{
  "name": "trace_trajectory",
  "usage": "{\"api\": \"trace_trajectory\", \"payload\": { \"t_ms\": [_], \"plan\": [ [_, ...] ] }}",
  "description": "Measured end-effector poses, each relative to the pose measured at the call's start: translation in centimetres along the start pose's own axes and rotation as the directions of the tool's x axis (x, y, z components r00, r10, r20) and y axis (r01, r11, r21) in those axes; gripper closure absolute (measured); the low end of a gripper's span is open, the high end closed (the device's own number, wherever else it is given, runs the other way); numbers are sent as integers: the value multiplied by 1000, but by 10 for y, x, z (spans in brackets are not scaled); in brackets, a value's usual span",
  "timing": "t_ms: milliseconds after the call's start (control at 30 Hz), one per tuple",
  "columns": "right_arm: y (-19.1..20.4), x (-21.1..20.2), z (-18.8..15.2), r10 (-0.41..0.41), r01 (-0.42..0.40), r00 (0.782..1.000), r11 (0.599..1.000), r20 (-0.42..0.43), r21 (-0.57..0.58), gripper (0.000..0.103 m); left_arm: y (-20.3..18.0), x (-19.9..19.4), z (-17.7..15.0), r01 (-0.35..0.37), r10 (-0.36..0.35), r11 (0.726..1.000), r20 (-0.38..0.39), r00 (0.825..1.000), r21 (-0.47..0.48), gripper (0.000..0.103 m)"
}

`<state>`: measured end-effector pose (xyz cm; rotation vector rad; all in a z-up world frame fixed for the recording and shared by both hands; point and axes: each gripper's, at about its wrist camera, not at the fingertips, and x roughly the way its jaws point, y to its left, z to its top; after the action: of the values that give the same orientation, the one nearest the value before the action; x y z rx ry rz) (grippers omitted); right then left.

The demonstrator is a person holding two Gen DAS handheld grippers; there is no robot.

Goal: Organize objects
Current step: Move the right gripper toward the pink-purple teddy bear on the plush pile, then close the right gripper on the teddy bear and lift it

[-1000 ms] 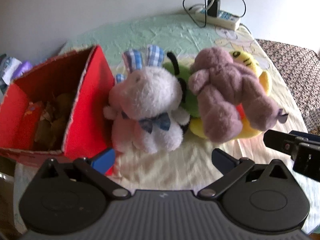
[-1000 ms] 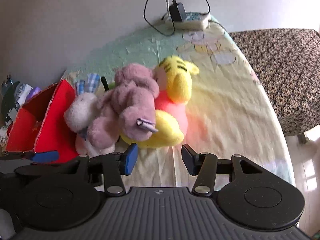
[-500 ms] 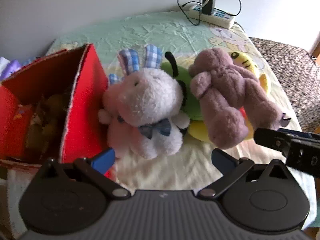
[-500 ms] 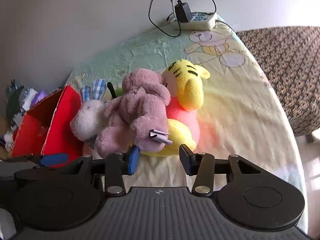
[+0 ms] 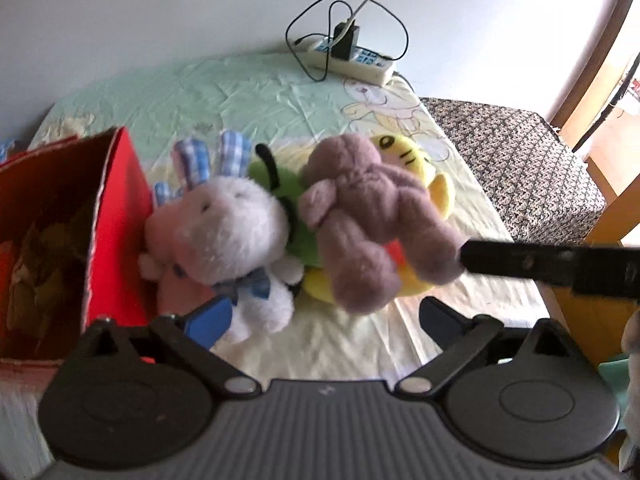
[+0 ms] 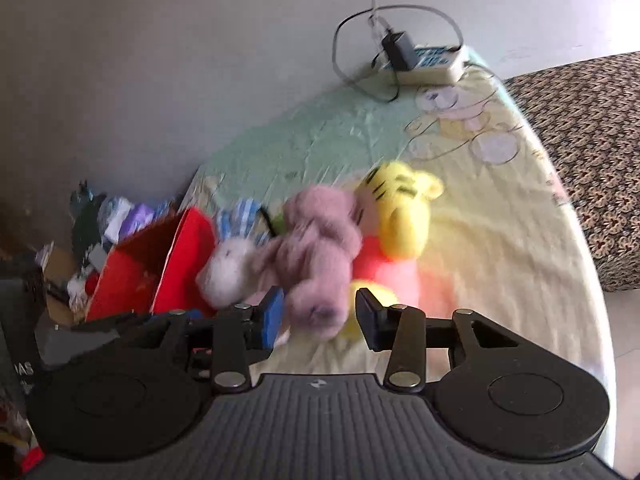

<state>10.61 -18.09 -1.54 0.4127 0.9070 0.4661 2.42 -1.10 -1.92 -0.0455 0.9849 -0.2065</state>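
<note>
Several plush toys lie in a heap on the bed sheet beside an open red box (image 5: 116, 236). A white rabbit with checked ears (image 5: 228, 236) leans on the box. A mauve bear (image 5: 360, 216) lies across a green toy (image 5: 296, 196) and a yellow tiger (image 5: 408, 152). My left gripper (image 5: 320, 320) is open, just in front of the rabbit and bear. My right gripper (image 6: 318, 316) is open, with the mauve bear's leg (image 6: 316, 304) between its fingers; I cannot tell whether they touch it. The tiger (image 6: 400, 216) and red box (image 6: 156, 268) also show in the right wrist view.
A power strip with a charger and looped cable (image 5: 352, 52) lies at the bed's far edge by the wall. A patterned brown seat (image 5: 516, 160) stands to the right. Clutter (image 6: 104, 220) sits on the floor behind the box. The box holds crumpled items.
Both grippers have moved forward toward the toys. The right gripper has closed in on the mauve bear's leg, which is now between its fingers. The toys have not visibly moved.
</note>
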Motion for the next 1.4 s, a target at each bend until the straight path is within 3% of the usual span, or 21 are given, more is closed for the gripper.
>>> {"api": "trace_trajectory", "payload": {
  "t_ms": [100, 300, 533, 767, 933, 1400],
  "plan": [
    [-10, 12, 9, 15, -15, 1000, 998, 10, 53, 56, -3, 10, 9, -17, 17, 1000, -5, 1000, 1, 4],
    [-19, 40, 15, 53, -51, 999, 994, -15, 97, 54, -2, 38, 20, 28, -30, 999, -62, 998, -37, 7],
    [-26, 66, 22, 116, -106, 991, 984, -63, 144, 54, 1, 63, 30, 34, -39, 998, -103, 994, -49, 23],
    [-31, 64, 20, 180, -167, 981, 973, -68, 162, 68, 0, 77, 34, 45, -51, 998, -137, 989, -45, 44],
    [-25, 55, 20, 180, -174, 983, 979, -48, 109, 75, -8, 70, 35, 77, -77, 997, -118, 990, -8, 65],
    [-1, 12, 3, 211, -212, 976, 977, 57, -2, 77, -19, 10, 15, 75, -76, 994, 10, 997, 74, 68]
  ]
}}
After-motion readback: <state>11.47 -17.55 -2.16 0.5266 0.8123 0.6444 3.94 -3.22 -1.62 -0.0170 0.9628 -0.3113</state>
